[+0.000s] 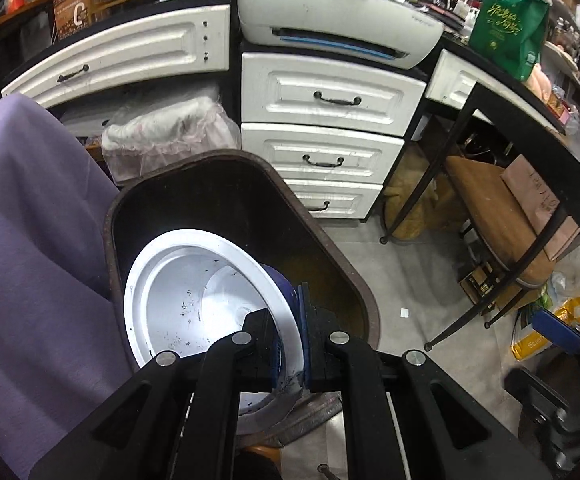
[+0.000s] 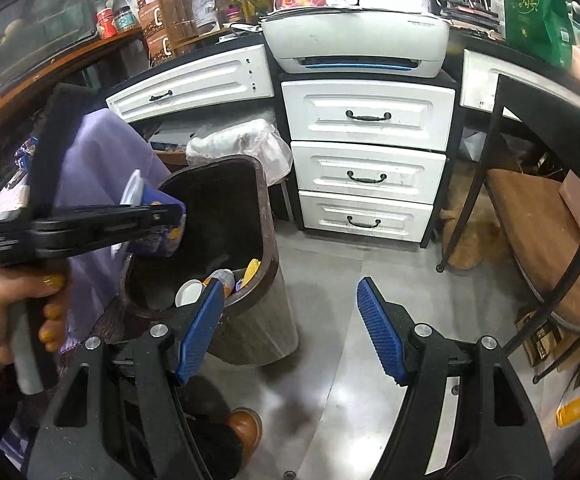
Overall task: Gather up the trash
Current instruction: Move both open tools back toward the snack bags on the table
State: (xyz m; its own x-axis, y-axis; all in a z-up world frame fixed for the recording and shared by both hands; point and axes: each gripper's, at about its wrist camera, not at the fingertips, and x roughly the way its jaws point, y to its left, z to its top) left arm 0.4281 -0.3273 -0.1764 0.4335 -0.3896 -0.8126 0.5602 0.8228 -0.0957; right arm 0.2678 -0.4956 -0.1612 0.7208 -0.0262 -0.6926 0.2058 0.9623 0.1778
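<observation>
My left gripper (image 1: 290, 312) is shut on the rim of a blue paper cup with a white inside (image 1: 194, 300) and holds it on its side over the open brown trash bin (image 1: 330, 240). In the right wrist view the left gripper (image 2: 170, 216) holds the cup (image 2: 158, 208) above the bin (image 2: 270, 264), which holds a white lid, a bottle and yellow scraps. My right gripper (image 2: 290, 320) is open and empty over the grey floor, just right of the bin.
White drawers (image 2: 366, 168) with a printer (image 2: 358, 44) on top stand behind the bin. A purple cloth (image 1: 30, 240) hangs at the left. A lined waste basket (image 2: 242, 144) sits behind the bin. A black-legged desk and a stool (image 2: 538, 240) stand at the right.
</observation>
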